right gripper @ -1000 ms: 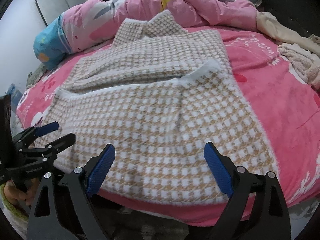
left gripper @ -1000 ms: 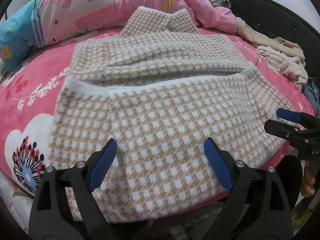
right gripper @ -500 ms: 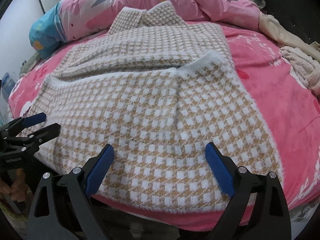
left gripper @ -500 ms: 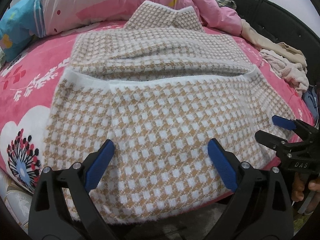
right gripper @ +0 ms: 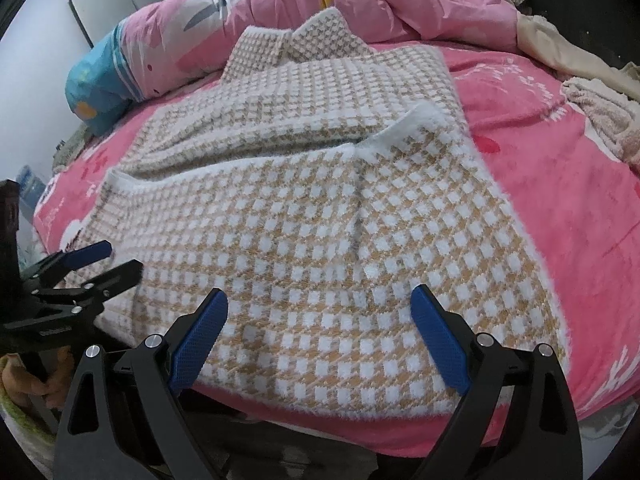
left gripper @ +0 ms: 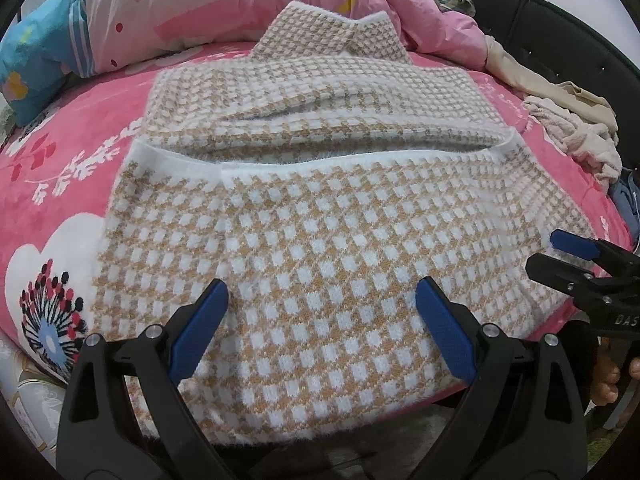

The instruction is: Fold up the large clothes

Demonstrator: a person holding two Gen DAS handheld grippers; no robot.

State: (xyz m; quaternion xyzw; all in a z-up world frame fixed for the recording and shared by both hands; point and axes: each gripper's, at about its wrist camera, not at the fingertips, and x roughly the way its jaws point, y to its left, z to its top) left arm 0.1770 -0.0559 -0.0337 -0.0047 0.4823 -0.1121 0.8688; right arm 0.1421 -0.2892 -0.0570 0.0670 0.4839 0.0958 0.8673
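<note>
— How do the jaws stand?
— Both spread wide, holding nothing. The left gripper (left gripper: 320,316) and right gripper (right gripper: 318,320) hover over the near hem of the checked sweater (left gripper: 320,220).
— And the sweater?
— Flat on the pink bed (right gripper: 560,184), collar toward the rumpled quilt (left gripper: 160,12).

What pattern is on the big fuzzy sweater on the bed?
The sweater has a tan-and-white checked pattern with fuzzy white edges, clearest in the left wrist view.
</note>
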